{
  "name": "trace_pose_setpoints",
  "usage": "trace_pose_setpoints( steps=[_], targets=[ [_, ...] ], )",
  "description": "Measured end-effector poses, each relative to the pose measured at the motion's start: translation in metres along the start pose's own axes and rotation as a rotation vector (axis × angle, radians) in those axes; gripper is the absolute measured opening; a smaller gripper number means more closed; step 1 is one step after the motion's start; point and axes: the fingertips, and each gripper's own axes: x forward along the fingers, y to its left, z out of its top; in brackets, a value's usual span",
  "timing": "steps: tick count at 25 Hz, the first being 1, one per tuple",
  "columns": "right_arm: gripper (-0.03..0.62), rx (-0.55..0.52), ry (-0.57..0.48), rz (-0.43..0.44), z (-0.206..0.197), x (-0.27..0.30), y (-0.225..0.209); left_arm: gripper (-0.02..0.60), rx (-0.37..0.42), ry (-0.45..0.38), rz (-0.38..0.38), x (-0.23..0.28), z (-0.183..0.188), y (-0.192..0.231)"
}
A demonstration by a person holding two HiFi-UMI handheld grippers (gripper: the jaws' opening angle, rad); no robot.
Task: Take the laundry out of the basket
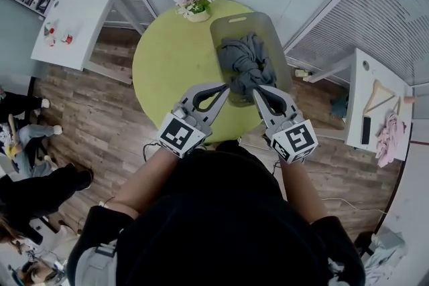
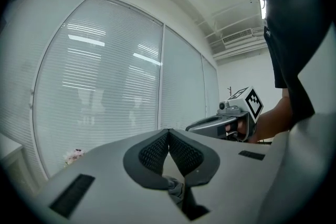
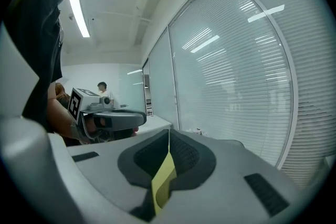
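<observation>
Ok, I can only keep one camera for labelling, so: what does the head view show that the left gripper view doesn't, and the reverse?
Head view only: the basket with the grey laundry bundled in it, the round green table, the white side tables. Left gripper view only: the ceiling and the left gripper's pads, meeting at the tips. Both: the right gripper, the flowers, the blinds; a sliver of grey cloth under the jaws is probably that laundry.
</observation>
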Motion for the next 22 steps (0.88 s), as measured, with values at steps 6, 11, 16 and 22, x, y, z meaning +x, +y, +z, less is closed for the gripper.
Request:
trace_pose_setpoints(
  steps=[6,11,16,22],
  targets=[
    [0.026,0.029,0.043,0.028,-0.016,0.005,-0.041,0.009,0.021,0.028,0.054,0.038,-0.005,0.01],
    [0.026,0.045,0.096,0.042,-0.033,0.021,-0.068,0.009,0.017,0.017,0.099,0.065,-0.008,0.023],
    [0.026,0.068,0.181,0.026,-0.058,0.047,-0.089,0.009,0.022,0.008,0.12,0.087,-0.016,0.045],
    [0.035,0.095,0.321,-0.027,-0.098,0.078,-0.114,0.009,0.018,0.007,0.102,0.108,-0.04,0.068]
  ],
)
